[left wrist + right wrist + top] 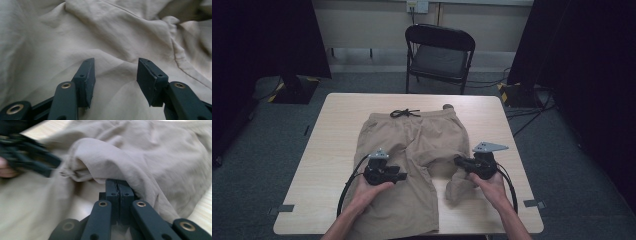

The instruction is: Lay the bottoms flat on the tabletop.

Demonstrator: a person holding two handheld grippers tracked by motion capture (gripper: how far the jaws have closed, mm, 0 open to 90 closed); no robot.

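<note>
Two grippers level, right gripper (117, 186) pinching shorts (155, 152)

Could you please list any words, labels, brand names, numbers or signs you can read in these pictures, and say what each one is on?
None can be read. The beige shorts carry no print or tag in any view. The left gripper, the right gripper and the folding chair bear no legible marking. The small plate on the far wall is too small to read.
</note>
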